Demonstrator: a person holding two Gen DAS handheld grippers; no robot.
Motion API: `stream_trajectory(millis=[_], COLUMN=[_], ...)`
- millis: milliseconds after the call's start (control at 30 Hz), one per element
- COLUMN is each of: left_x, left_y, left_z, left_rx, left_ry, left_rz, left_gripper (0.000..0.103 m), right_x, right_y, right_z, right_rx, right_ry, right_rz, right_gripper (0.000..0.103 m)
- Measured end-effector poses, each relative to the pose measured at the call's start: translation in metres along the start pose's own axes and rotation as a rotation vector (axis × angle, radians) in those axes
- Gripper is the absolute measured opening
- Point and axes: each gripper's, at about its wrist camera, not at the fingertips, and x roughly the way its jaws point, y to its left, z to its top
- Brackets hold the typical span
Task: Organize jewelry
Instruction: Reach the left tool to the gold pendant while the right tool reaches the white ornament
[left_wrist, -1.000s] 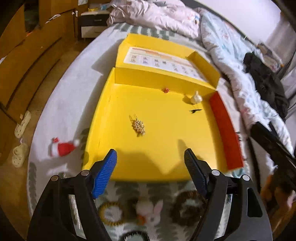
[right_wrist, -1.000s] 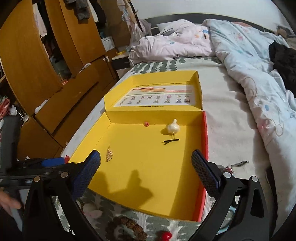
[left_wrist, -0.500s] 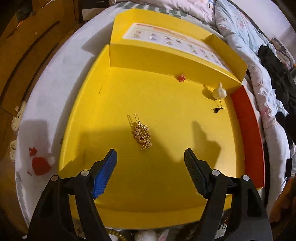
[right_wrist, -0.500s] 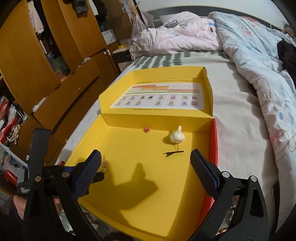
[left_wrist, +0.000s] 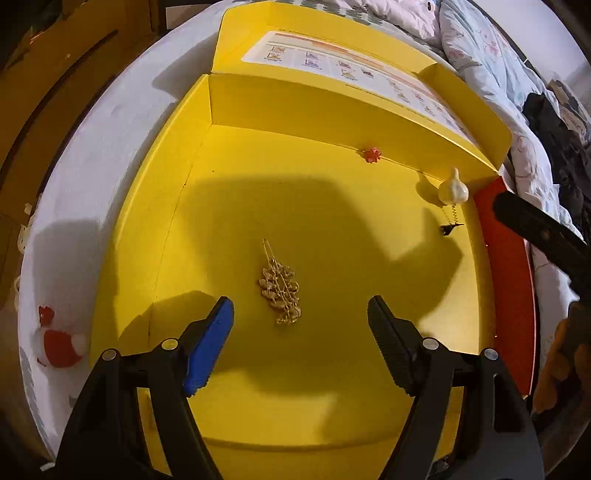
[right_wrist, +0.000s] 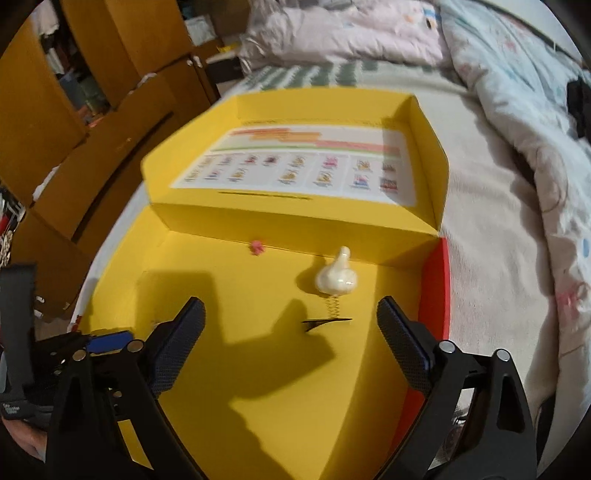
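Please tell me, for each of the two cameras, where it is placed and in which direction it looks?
Left wrist: on the left gripper, looking steeply down into the yellow box at the gold brooch; its own two fingers show.
Right wrist: on the right gripper, looking down and forward at the garlic-shaped hair clip; its fingers show, closing on nothing, with the left gripper at lower left.
Shared: box, clip, small red flower.

1. The left gripper, black with one blue pad, points steeply down, its jaws wide apart and holding nothing.
2. The black right gripper tilts down; its jaws are closing on nothing.
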Motion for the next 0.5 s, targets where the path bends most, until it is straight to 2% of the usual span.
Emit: stream_trajectory(millis=[200,400,500], left_x=[0.009,0.011,0.011], left_y=[-0.002,-0.002,-0.002], left_z=[0.002,0.003,0.004], left_rx=[0.01,0.011,0.011], left_ry=[0.011,0.008,0.008], left_rz=[0.035,0.044,0.045], left_gripper=[0.074,0.074,0.074], right_x=[0.018,0.036,0.047], right_y=[-0.012,-0.001,-0.001], right_z=[0.007,0.018,0.02], right_rx=[0.002,-0.024,-0.016], right_ry=[0.045,0.098,0.135], right_rz=[-0.019,-0.019,-0.075], right_gripper=[0.093,0.09,0.087])
